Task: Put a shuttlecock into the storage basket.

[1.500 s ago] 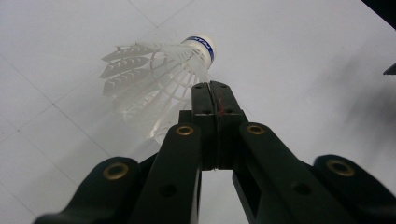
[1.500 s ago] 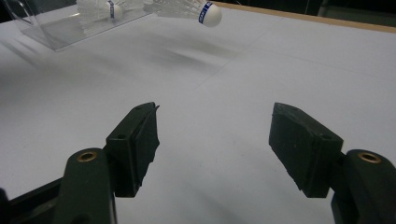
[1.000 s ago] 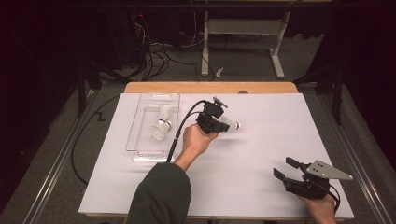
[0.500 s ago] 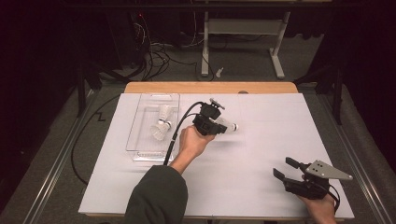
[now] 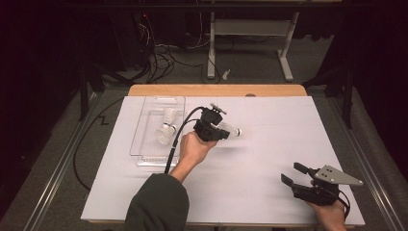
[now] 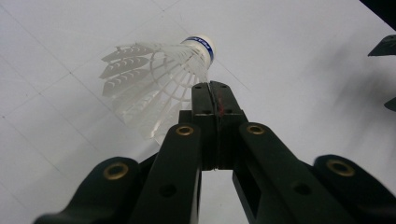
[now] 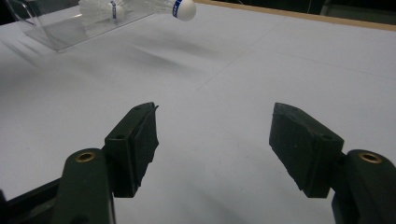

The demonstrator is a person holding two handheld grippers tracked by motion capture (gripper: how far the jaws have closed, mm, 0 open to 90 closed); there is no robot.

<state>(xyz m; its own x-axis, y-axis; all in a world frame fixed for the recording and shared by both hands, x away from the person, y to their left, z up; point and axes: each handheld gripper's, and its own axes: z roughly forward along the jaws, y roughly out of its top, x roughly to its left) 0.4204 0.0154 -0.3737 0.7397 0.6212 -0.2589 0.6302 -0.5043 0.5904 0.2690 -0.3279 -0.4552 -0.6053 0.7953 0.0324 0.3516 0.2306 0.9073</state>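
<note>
White feathers mark the shuttlecock [image 5: 230, 131], clamped by its skirt in our closed left tongs [image 5: 217, 132] above the counter [image 5: 288, 144] middle, hardly shifted from a second ago. Our right tongs [image 5: 293, 174] remain wide open, empty, near the right front corner.

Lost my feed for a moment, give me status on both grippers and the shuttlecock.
Left gripper shut on shuttlecock, pinching its feathers above the table. Right gripper open, idle low over white table. Two more shuttlecocks in clear tray. Nothing in the way.
</note>
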